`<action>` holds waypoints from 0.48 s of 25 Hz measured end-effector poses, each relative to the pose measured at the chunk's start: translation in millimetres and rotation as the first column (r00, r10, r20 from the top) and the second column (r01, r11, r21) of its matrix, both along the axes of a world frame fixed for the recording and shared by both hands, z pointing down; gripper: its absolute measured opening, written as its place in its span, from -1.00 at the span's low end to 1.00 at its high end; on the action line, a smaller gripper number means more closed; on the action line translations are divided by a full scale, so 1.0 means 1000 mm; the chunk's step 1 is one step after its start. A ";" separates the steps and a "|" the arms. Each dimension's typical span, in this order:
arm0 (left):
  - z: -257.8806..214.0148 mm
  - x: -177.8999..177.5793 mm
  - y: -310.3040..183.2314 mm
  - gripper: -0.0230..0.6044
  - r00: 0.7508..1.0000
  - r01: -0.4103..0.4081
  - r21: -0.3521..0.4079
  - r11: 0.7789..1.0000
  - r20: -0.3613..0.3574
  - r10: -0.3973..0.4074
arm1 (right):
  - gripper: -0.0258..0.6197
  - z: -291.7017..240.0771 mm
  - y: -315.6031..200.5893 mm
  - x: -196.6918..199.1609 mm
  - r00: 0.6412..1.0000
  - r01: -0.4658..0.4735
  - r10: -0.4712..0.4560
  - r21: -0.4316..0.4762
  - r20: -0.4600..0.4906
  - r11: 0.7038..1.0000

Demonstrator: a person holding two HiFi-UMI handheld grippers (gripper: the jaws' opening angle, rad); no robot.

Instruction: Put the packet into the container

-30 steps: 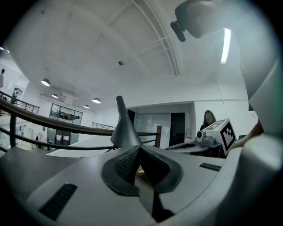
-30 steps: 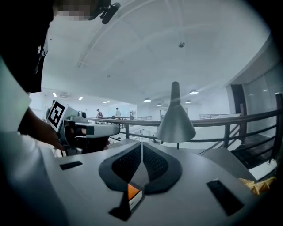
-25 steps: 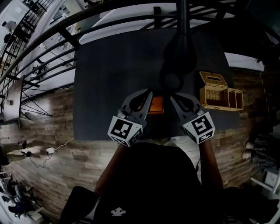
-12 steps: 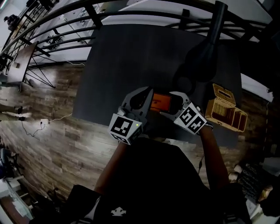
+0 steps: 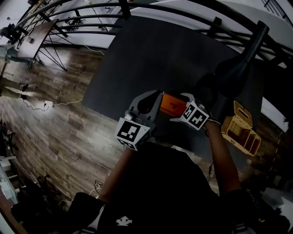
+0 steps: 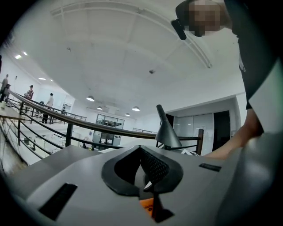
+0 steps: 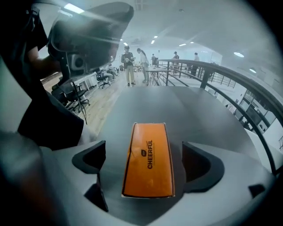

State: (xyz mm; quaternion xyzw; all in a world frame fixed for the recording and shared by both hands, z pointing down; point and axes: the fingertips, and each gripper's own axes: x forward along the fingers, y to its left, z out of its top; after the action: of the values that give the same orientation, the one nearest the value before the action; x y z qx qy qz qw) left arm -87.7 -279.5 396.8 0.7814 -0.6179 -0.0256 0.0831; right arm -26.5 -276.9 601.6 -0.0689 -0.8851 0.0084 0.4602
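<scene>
Wood floor (image 5: 59,128) spreads left of and below the orange packet (image 5: 171,104); dark desk (image 5: 137,59) lies under the packet and runs far up past it; black railing (image 5: 160,11) curves well above the packet, past the desk's far edge; black lamp (image 5: 233,73) leans up-right of the packet, its head near the packet's right end; person's dark torso fills the frame below the packet, one forearm (image 5: 219,155) reaching up on the right.

Wicker container (image 5: 240,130) sits on the desk right of the packet and a bit lower, well apart from it, lid open.

Left gripper (image 5: 158,97) is just left of the packet; in the left gripper view the pads meet at the tips, jaws drawn together; a sliver of orange shows low in the gap behind the tips; can't tell whether it touches the packet.

Right gripper (image 5: 179,108) is at the packet's right end, tilted down; jaws have just been opening and stand wide apart; in the right gripper view the packet lies lengthwise between them, clear gap each side, pads not on it.

Packet lies flat on the desk, black print on top reading CHEERFUL, not in the container.
</scene>
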 end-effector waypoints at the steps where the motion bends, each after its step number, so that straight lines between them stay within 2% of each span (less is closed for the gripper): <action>1: 0.000 -0.003 0.002 -0.91 1.000 0.010 -0.003 1.000 0.001 -0.010 | 0.69 0.008 0.000 -0.001 1.000 0.006 -0.006 -0.001 -0.020 1.000; 5: 0.000 -0.013 0.009 -0.91 0.999 0.042 -0.012 0.999 0.005 -0.042 | 0.69 0.032 -0.005 -0.004 0.994 0.034 -0.032 0.016 -0.105 0.999; 12: 0.008 -0.024 0.021 -0.91 0.997 0.074 -0.041 0.996 0.009 -0.074 | 0.69 0.056 -0.010 -0.015 0.986 0.058 -0.052 0.039 -0.156 0.998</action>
State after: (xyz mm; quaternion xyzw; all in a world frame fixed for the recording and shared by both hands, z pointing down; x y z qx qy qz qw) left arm -112.0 -258.6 404.8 0.7562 -0.6471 -0.0132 0.0960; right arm -41.9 -287.1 657.5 -0.0825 -0.8443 -0.0180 0.5291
